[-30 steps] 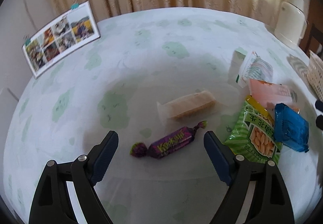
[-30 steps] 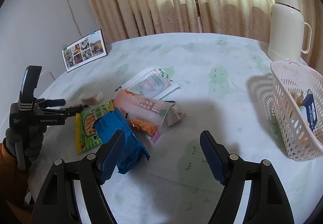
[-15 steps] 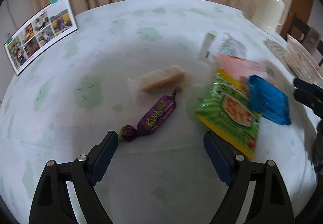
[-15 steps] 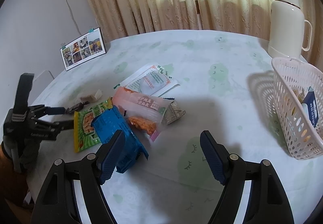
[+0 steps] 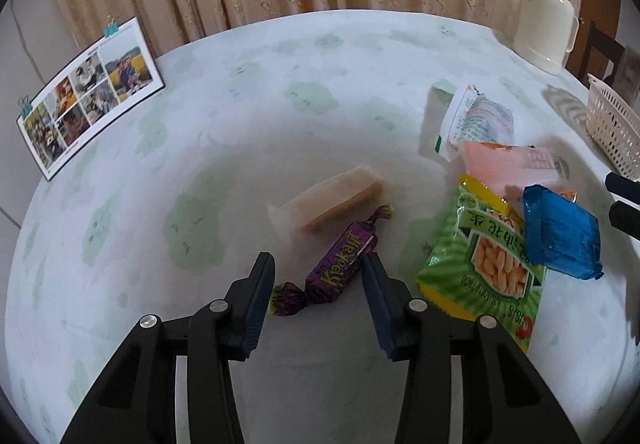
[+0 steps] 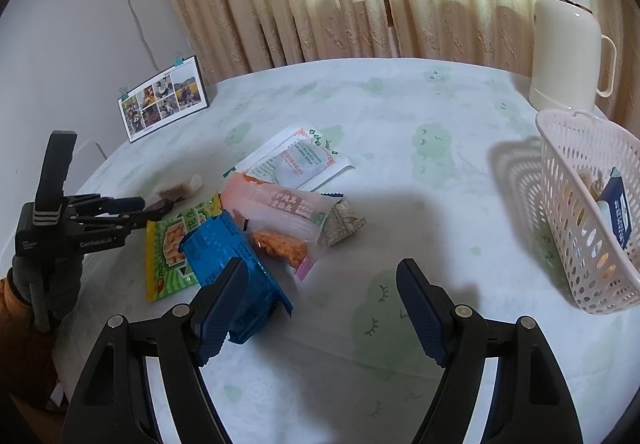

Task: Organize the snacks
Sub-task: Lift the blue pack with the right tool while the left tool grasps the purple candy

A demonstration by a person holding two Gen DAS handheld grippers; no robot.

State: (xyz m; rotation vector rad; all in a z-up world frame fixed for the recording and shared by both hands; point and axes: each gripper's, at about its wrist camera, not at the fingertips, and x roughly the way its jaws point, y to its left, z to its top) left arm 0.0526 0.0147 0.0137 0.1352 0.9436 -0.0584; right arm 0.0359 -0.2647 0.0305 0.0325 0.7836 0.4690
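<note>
left wrist view puts the purple foil-wrapped candy with twisted ends between the 2 blue pads of our left gripper, and the jaws are closing on it. the right pad sits at the wrapper's edge, while a gap shows between the left pad and the candy's near twist, so we judge the grip not yet made.

what could go wrong: the candy lies slanted across the jaws, its near twist toward the left pad and its far twist up and right. if the pads meet only the thin twisted foil, we think the candy may swivel or slip out on the lift. the tan wafer bar in a clear wrapper lies just beyond the fingertips, nearly touching the far twist, and a forward push could nudge it. the green peanut bag lies close outside the right pad and could catch on it.

right wrist view shows our right gripper with jaws apart and nothing between them, and the blue crinkled packet is partly behind its left pad. the pink sachet and the white printed pouch lie further ahead. the white plastic lattice basket, far to the right of these jaws, already has items inside, so we judge the candy must travel there.
</note>
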